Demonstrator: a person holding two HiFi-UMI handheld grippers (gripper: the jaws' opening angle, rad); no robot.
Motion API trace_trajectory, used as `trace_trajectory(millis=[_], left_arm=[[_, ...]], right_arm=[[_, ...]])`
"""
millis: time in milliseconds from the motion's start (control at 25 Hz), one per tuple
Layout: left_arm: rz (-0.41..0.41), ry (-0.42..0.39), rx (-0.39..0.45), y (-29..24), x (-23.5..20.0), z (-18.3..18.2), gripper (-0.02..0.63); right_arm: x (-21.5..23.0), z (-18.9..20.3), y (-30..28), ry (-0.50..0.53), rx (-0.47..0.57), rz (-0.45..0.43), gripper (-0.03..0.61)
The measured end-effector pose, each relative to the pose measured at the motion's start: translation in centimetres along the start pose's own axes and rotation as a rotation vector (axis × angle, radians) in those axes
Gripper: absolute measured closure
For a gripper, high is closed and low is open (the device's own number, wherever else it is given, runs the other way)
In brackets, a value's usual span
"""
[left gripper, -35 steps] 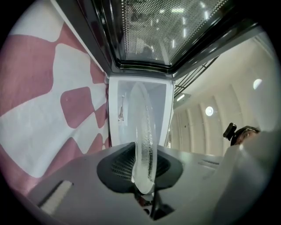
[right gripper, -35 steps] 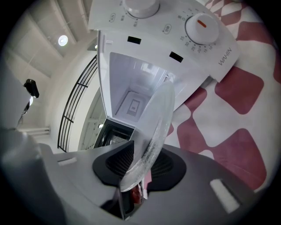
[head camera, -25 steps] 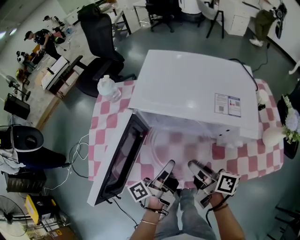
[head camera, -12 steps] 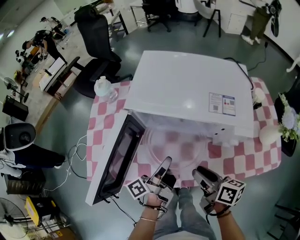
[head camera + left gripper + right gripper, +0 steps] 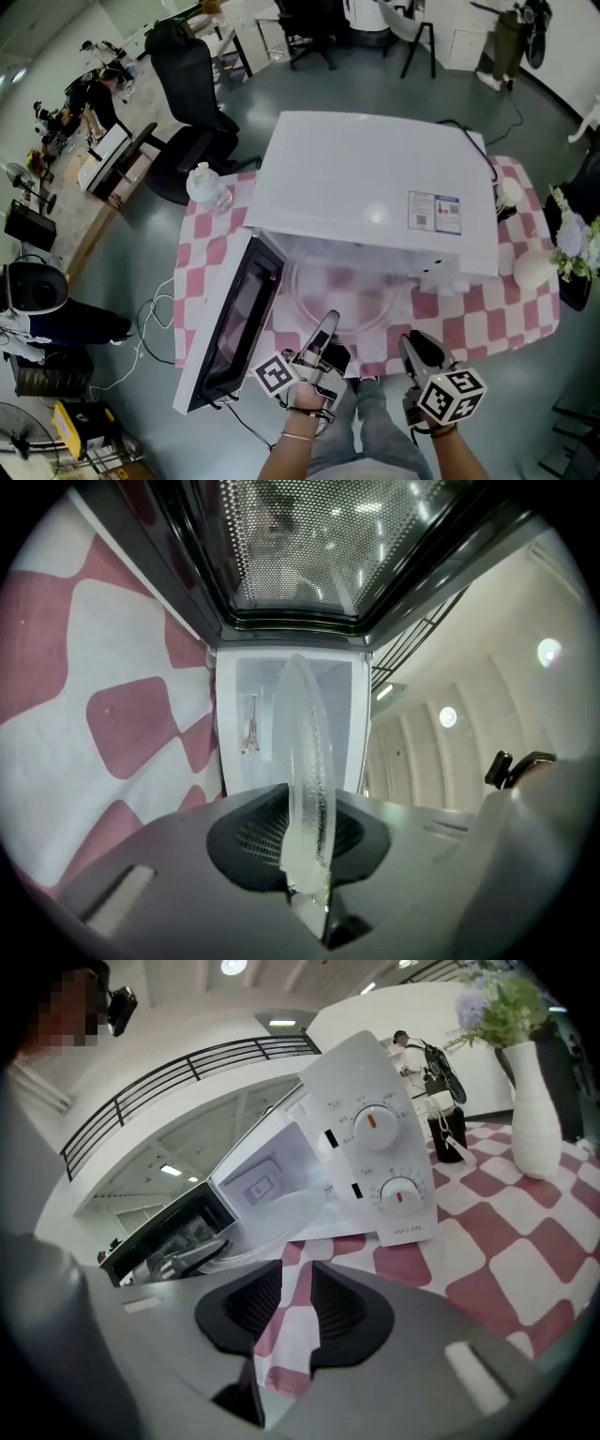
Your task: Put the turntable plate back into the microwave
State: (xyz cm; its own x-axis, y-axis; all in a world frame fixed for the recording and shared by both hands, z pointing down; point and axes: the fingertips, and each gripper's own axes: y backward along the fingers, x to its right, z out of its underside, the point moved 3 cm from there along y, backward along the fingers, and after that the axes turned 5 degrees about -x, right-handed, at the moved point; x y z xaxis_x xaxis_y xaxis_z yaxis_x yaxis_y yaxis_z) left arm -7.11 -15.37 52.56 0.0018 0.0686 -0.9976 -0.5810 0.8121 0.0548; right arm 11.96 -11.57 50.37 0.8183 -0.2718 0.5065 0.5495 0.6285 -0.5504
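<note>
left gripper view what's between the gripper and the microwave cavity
The glass turntable plate, gripped edge-on by the left gripper, spans that gap, seen in left gripper view.

We see a turntable plate (image 5: 307,761) of clear, glossy glass, a microwave (image 5: 366,187) with a smooth, shiny white shell, its door (image 5: 319,536) lined with perforated metal mesh, a matt checked cloth tablecloth (image 5: 469,319), and a smooth white vase (image 5: 536,1110) with a soft sheen.

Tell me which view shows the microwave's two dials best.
The right gripper view: both dials face the camera, unobstructed. The head view looks down on the microwave top, so they don't show; the left gripper view shows none.
</note>
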Motion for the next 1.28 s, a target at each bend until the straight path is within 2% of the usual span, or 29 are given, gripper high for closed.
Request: trace_trajectory(millis=[200, 320, 1280], left_arm=[[-0.032, 0.001, 0.002, -0.2, 0.1, -0.1, 0.575], [-0.032, -0.012, -0.003, -0.5, 0.2, -0.3, 0.575], [-0.044, 0.008, 0.009, -4.7, -0.9, -3.1, 0.569]], right_arm=[[0.4, -0.2, 0.0, 0.113, -0.017, 0.164, 0.566], [0.3, -0.2, 0.0, 0.172, -0.036, 0.212, 0.569], [2.8, -0.6, -2.4, 0.18, -0.085, 0.298, 0.569]])
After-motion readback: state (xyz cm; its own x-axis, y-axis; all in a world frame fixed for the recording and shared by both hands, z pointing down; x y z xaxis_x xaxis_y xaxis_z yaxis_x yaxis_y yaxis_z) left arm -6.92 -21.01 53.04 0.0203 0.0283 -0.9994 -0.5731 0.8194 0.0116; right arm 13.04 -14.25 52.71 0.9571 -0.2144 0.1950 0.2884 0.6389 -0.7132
